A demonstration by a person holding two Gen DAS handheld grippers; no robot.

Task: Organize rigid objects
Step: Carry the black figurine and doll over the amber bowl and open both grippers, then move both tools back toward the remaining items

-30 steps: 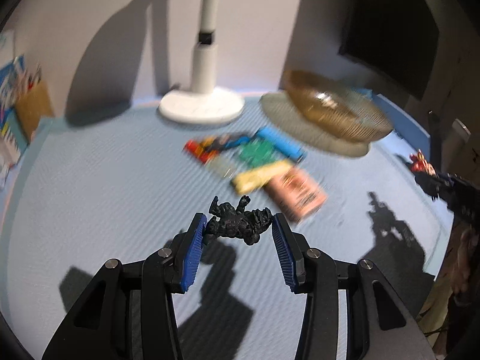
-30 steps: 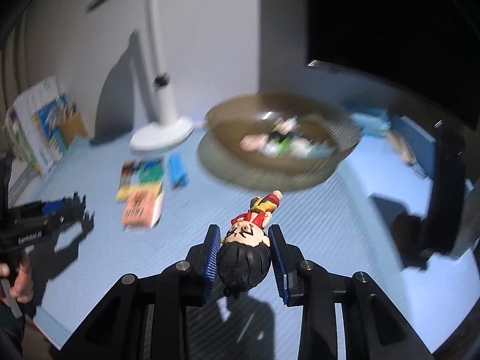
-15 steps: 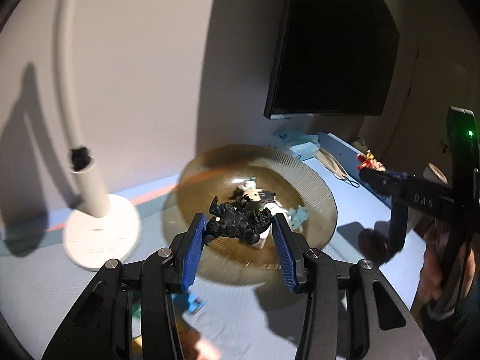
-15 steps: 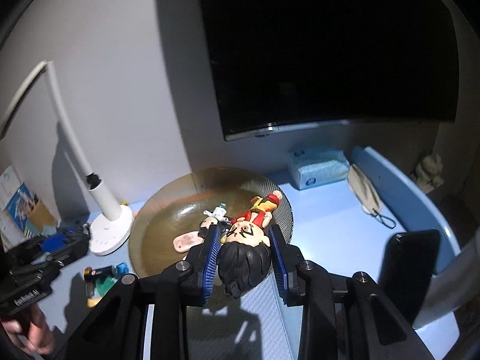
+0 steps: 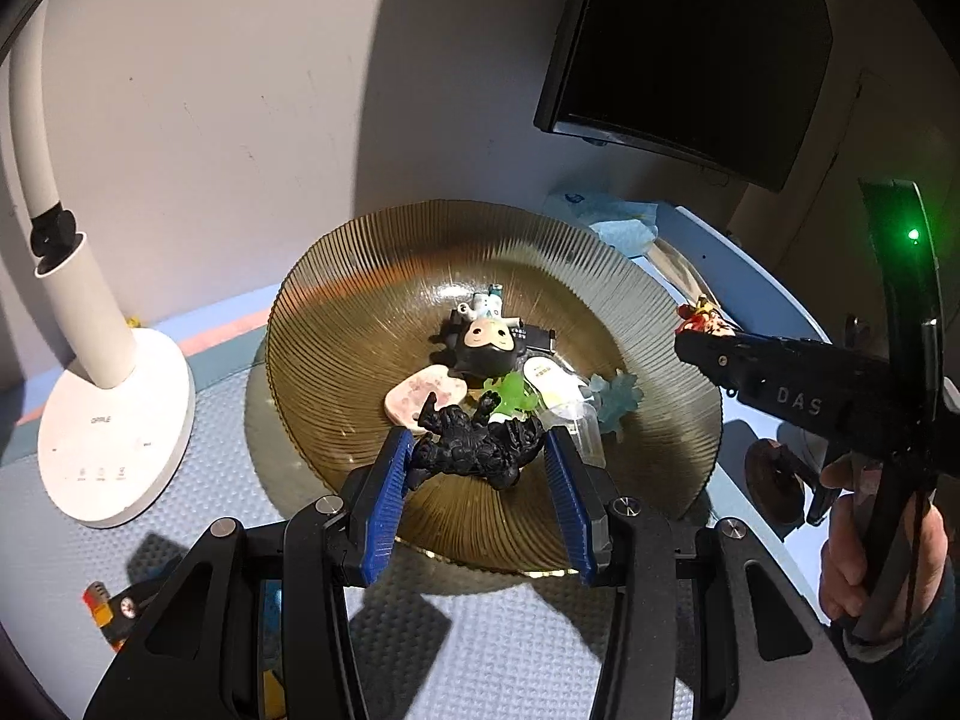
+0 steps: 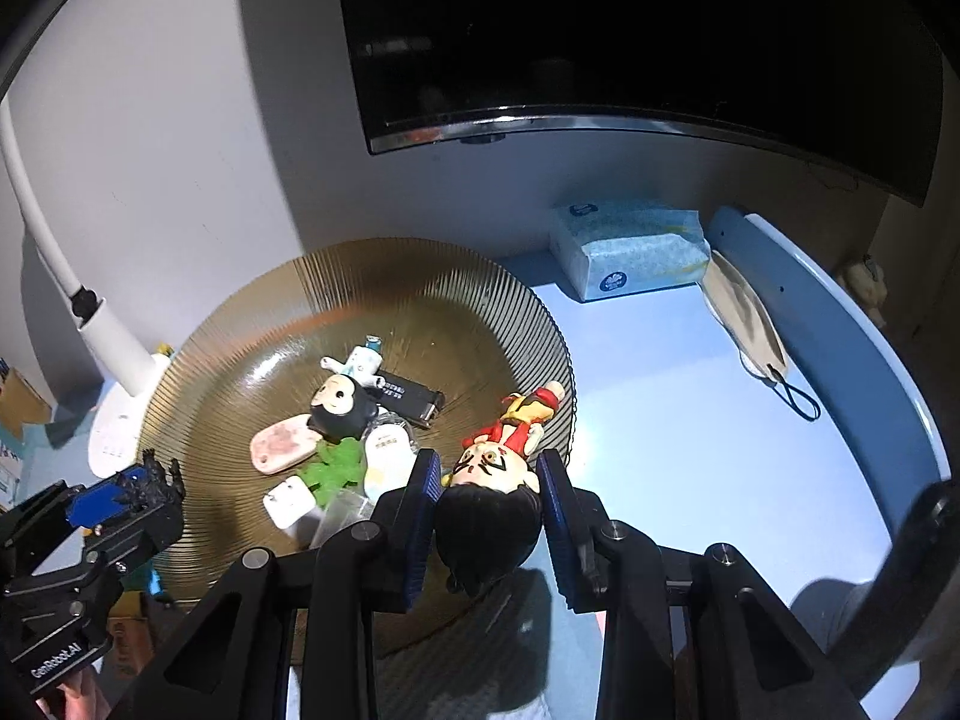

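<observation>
My left gripper (image 5: pixel 477 450) is shut on a small black monster figure (image 5: pixel 474 447), held over the near rim of a ribbed amber glass bowl (image 5: pixel 360 300). My right gripper (image 6: pixel 486 471) is shut on the black-haired head of a red-clothed doll figure (image 6: pixel 498 462), over the right edge of the same bowl (image 6: pixel 252 330). Several small things lie inside the bowl: a black-and-white toy (image 5: pixel 486 342), a pink oval piece (image 5: pixel 423 399), a green figure (image 5: pixel 510 393), a black stick (image 6: pixel 411 396). In the left wrist view the right gripper (image 5: pixel 699 324) reaches in from the right with the doll.
A white desk lamp (image 5: pixel 108 438) stands left of the bowl. A dark monitor (image 6: pixel 630 30) hangs on the wall behind. A blue tissue pack (image 6: pixel 624 252) and a face mask (image 6: pixel 744 324) lie at the back right. Small colourful items (image 5: pixel 99 594) stay at the lower left on the blue mat.
Both grippers have swung from the open mat to over the bowl, each still holding its figure. The bowl now fills the middle of both views.
</observation>
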